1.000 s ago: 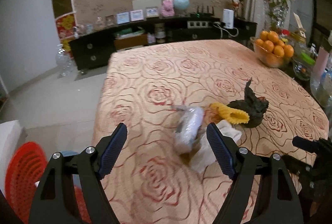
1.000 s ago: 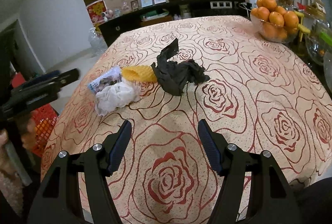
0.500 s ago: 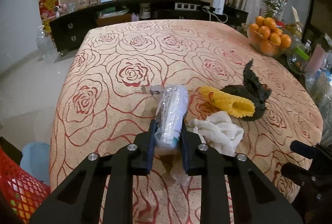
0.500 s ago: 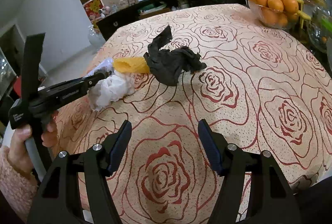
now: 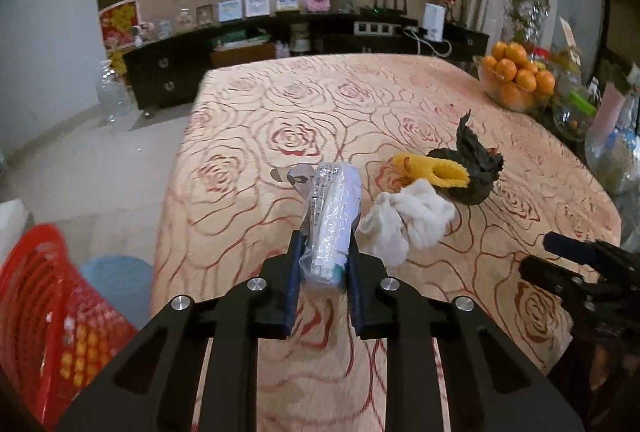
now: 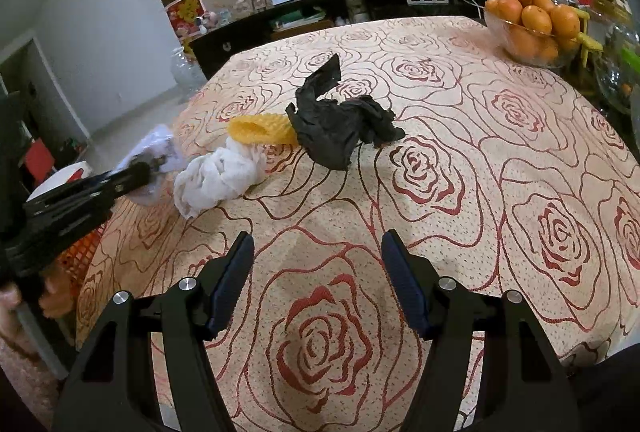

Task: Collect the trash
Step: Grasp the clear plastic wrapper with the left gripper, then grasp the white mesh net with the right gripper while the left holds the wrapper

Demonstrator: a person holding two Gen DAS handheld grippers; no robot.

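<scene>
Rose-patterned surface (image 6: pixel 460 192), left claw (image 5: pixel 322 264) pinching crinkly clear wrapper (image 5: pixel 332 220), perhaps lifted, red mesh basket (image 5: pixel 44 316) only leftward, right claw (image 6: pixel 318 280) spread, empty.

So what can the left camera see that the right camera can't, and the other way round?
Only the left camera shows the left fingers pinching a clear plastic wrapper, plus a blue bin on the floor beside the red basket.

Only the right camera shows the right fingers spread apart with nothing between them, and a hand at its left edge.

Both show the rose tablecloth, the white cloth, the yellow foam net, the black bag and the bowl of oranges.
</scene>
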